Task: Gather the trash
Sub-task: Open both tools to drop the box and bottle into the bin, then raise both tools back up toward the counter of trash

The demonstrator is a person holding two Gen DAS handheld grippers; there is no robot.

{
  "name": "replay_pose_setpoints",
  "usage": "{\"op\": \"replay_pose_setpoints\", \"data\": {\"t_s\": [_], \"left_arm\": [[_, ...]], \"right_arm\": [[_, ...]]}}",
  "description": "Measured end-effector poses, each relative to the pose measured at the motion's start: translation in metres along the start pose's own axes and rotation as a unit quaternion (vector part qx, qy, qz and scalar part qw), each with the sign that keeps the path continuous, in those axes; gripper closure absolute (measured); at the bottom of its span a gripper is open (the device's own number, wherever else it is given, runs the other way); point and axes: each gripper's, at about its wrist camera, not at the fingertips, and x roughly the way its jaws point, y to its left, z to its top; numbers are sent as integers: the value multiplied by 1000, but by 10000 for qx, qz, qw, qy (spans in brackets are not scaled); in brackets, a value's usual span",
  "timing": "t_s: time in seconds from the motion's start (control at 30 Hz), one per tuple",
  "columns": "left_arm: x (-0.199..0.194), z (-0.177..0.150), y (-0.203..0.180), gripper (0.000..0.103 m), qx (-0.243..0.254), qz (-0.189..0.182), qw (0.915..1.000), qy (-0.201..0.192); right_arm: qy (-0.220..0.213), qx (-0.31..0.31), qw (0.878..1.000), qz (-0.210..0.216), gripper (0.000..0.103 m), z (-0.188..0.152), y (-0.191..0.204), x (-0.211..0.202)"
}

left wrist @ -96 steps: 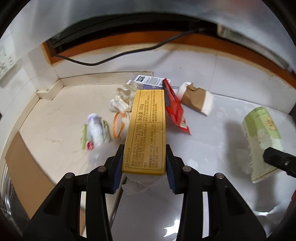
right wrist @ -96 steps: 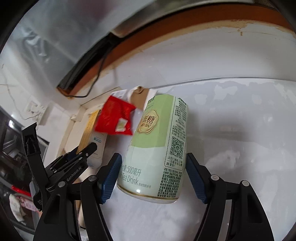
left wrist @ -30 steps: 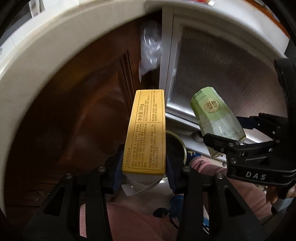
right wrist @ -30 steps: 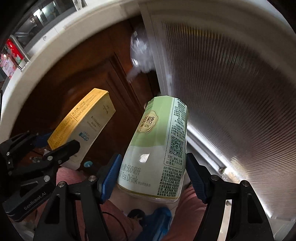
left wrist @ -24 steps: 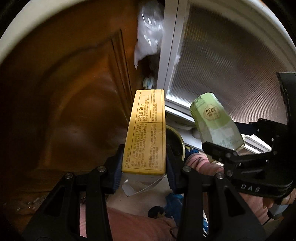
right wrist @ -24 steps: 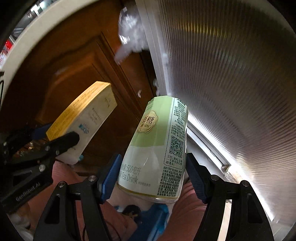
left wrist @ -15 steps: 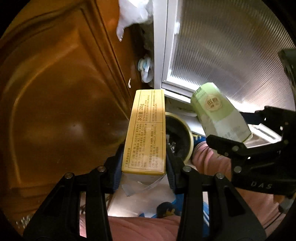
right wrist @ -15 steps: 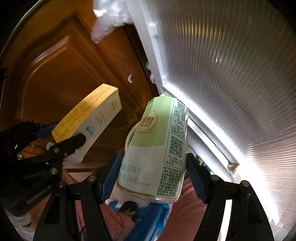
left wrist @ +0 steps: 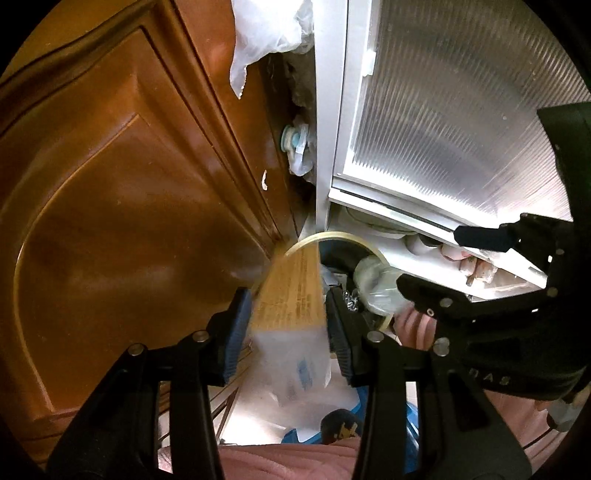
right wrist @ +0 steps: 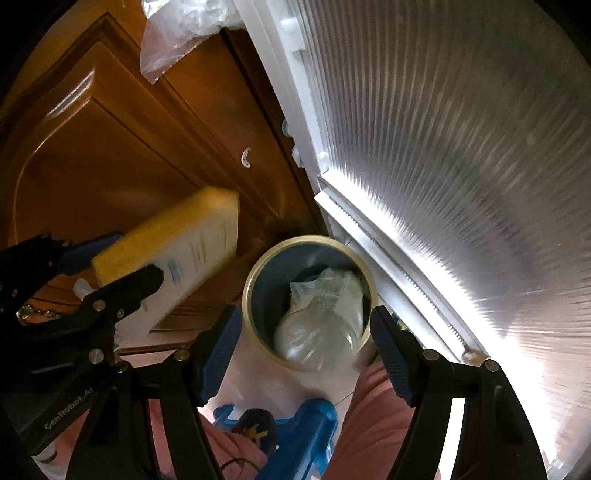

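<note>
A round bin [right wrist: 255, 266] with a cream rim and dark inside stands on the floor below both grippers. My right gripper [right wrist: 304, 317] hangs over it, jaws opening, nothing between them. The pale green drink can [right wrist: 321, 314], blurred, lies free inside the bin mouth. My left gripper [left wrist: 288, 299] points down beside the bin rim [left wrist: 332, 234], its jaws opening. The yellow box [left wrist: 291, 288] is still between them, blurred and sliding downward, with a gap at the left pad. In the right wrist view the yellow box [right wrist: 173, 251] sits left of the bin between the left gripper's [right wrist: 125, 258] fingers.
A brown wooden cabinet door [left wrist: 129, 184] fills the left side. A white-framed ribbed glass door [left wrist: 443, 110] stands on the right. A clear plastic bag [left wrist: 266, 33] hangs above. A person's pink-clad legs [left wrist: 288, 461] and a blue slipper [right wrist: 295, 421] are close under the grippers.
Both grippers sank toward the bin. The green can left the right jaws and dropped into the bin. The left jaws widened and the yellow box started slipping down.
</note>
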Motion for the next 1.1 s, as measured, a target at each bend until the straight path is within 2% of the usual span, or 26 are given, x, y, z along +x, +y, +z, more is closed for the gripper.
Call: {"op": "replay_pose_setpoints", "data": {"t_s": [0.2, 0.57, 0.73, 1.1], "left_arm": [[-7, -6, 4, 41, -136, -96, 9999, 44], [-44, -18, 2, 41, -153, -182, 9996, -124], [-76, -28, 2, 41, -202, -208, 9990, -336], [-141, -58, 10, 41, -342, -553, 9948, -783]], "right_arm": [[-52, 79, 9999, -37, 30, -3, -3, -7], [-114, 231, 9996, -71, 30, -21, 2, -34], [-198, 204, 9996, -55, 30, -33, 9, -57], [-276, 8, 9994, -202, 30, -60, 36, -109]]}}
